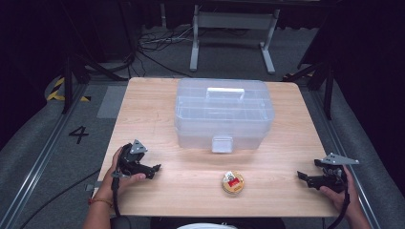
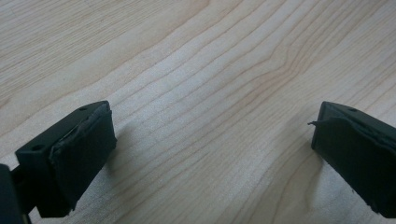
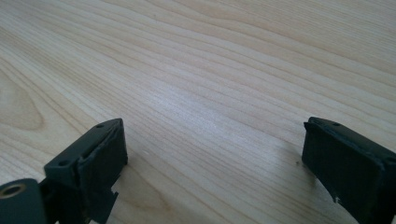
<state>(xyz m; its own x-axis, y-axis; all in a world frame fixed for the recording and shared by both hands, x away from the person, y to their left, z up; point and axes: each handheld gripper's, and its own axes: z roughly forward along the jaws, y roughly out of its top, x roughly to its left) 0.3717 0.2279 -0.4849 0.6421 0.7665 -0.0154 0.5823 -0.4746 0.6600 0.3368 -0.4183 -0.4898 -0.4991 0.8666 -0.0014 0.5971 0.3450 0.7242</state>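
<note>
Tongs beside floor mark "4"

left gripper: jaws wide apart | right gripper: jaws wide apart

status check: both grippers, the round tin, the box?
Left gripper and right gripper: jaws open, empty, low over table. Round tin untouched between them. Clear box latched shut behind it. Nothing in the way.
</note>
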